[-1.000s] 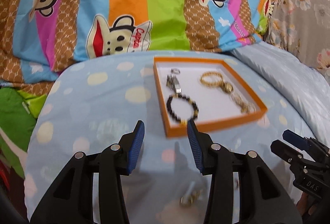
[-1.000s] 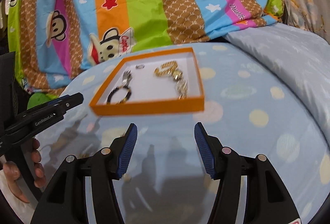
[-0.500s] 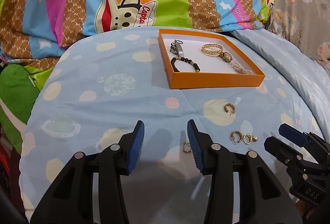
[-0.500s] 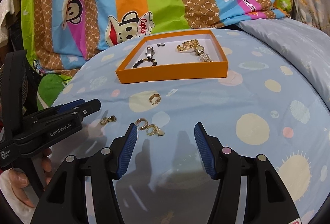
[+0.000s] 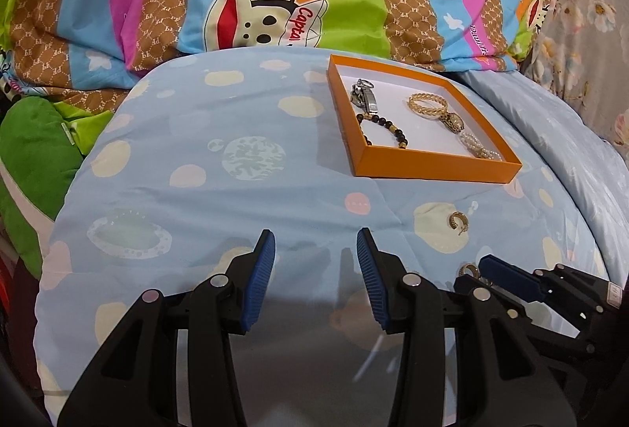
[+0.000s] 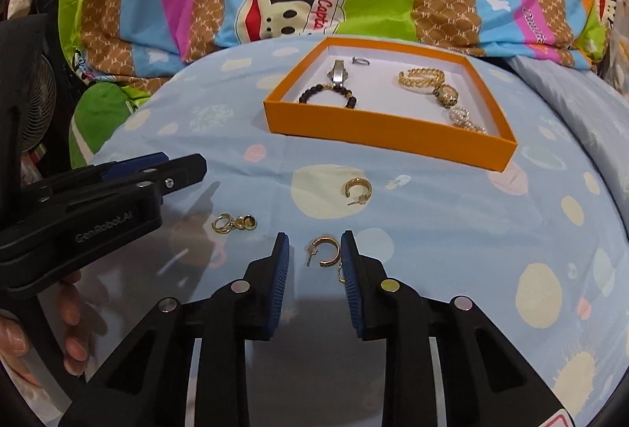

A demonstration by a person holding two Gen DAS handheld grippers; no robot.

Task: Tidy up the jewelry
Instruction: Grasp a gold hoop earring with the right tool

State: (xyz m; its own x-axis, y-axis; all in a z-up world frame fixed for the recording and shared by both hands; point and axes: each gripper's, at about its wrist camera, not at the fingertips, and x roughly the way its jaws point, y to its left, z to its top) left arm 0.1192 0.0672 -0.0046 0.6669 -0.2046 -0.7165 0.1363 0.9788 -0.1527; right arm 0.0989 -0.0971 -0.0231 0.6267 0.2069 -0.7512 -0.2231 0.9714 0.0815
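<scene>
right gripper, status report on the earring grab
Right gripper jaws just closing around hoop earring, not yet pinched. Left gripper open, empty. Nothing in the way.

Both wrist cameras look forward and steeply down, close over the bed (image 5: 243,152). Both views share the orange tray (image 5: 432,162) (image 6: 377,136); fisheye edges appear distorted, possibly unreliable.

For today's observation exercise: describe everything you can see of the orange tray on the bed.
The orange tray is a shallow rectangular box, cardboard by its look, with a white floor. It lies flat and open on the blue dotted bedding. Inside lie a dark beaded bracelet, a silver watch, a small ring and gold chain pieces. Neither gripper touches it.
</scene>
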